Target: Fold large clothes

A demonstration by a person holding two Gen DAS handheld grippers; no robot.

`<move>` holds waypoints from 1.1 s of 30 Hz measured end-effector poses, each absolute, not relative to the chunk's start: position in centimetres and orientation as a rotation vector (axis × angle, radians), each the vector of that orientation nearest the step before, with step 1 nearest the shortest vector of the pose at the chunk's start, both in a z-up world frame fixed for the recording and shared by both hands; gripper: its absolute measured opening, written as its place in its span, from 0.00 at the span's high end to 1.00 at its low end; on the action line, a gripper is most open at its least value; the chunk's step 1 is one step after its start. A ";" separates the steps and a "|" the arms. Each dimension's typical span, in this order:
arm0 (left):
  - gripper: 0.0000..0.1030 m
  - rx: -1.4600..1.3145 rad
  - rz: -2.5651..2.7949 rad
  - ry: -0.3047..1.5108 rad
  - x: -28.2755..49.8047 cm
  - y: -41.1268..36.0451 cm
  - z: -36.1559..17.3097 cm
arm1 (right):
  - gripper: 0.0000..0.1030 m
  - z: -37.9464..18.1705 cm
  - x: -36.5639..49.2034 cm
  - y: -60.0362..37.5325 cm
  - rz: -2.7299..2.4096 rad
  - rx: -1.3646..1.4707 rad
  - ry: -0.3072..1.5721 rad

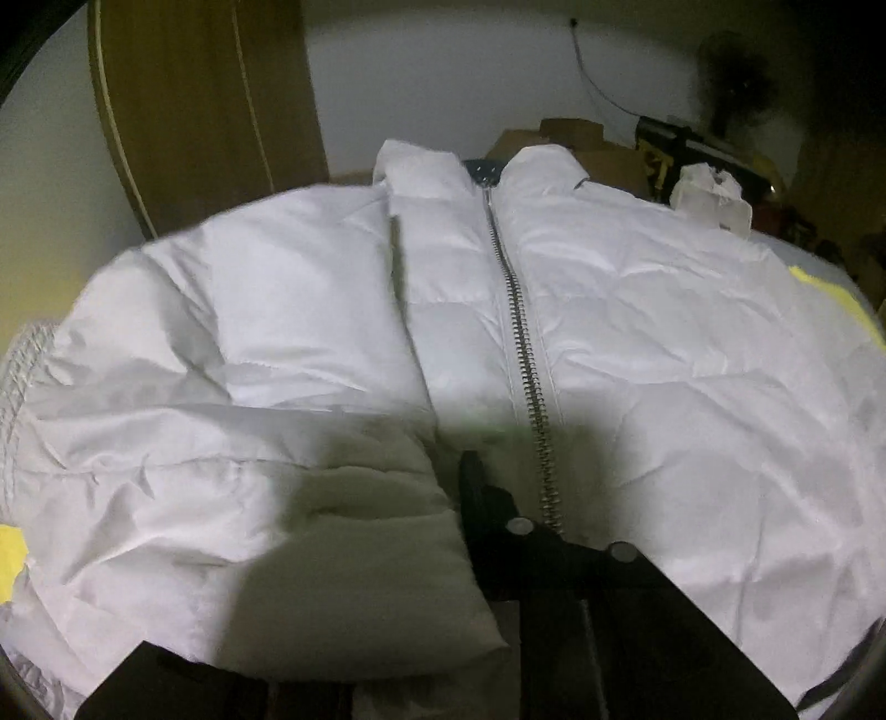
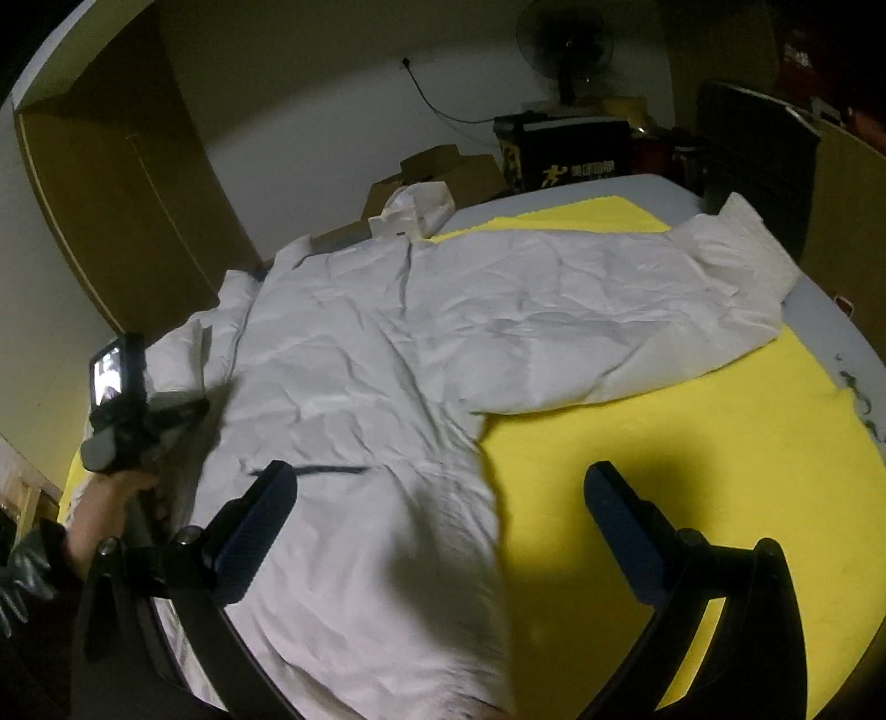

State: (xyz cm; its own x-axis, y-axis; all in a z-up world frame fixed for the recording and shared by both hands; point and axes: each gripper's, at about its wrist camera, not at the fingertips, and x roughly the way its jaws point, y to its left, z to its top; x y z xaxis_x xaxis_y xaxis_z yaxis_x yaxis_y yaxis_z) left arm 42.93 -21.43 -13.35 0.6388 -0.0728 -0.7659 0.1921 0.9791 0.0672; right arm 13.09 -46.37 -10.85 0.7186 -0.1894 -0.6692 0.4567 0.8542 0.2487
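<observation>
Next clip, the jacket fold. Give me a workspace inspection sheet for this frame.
Surface: yellow cloth over a pale table.
Job's things: white puffer jacket lying flat, zipper closed, one sleeve stretched sideways.
Clutter: nothing seen on the cloth.
Grippers: left gripper shut on jacket fabric beside the zipper; right gripper open above the hem.
Cables: one wire on the wall.
Surroundings: cardboard boxes, fan, wooden door.

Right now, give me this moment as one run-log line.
jacket: zipped, flat on yellow cloth | left sleeve folded across front | left claw: gripping it | right claw: open, above hem
</observation>
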 end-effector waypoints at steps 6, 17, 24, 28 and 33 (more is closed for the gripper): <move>0.01 0.034 -0.298 0.877 42.5 -19.8 -12.9 | 0.00 -9.4 13.3 -45.5 -0.318 0.399 0.640; 0.00 0.150 -0.197 0.902 42.2 -16.5 -13.2 | 0.00 -5.1 13.9 -39.3 -0.230 0.331 0.579; 0.00 0.152 -0.280 0.914 43.3 -15.0 -14.1 | 0.00 -4.1 14.4 -36.1 -0.206 0.277 0.589; 0.00 0.106 -0.328 0.911 43.2 -13.6 -13.8 | 0.00 -2.8 14.0 -34.2 -0.191 0.232 0.568; 0.00 0.121 -0.326 0.881 37.7 -10.2 -10.4 | 0.00 -0.9 14.2 -31.8 -0.174 0.169 0.538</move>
State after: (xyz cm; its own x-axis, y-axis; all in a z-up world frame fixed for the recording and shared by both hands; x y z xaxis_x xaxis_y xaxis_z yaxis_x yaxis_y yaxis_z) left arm 37.71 -10.22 -10.40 0.5911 -0.2299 -0.7731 0.3286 0.9440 -0.0295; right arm 14.18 -31.85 -0.88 0.8450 -0.1196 -0.5212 0.2078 0.9715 0.1140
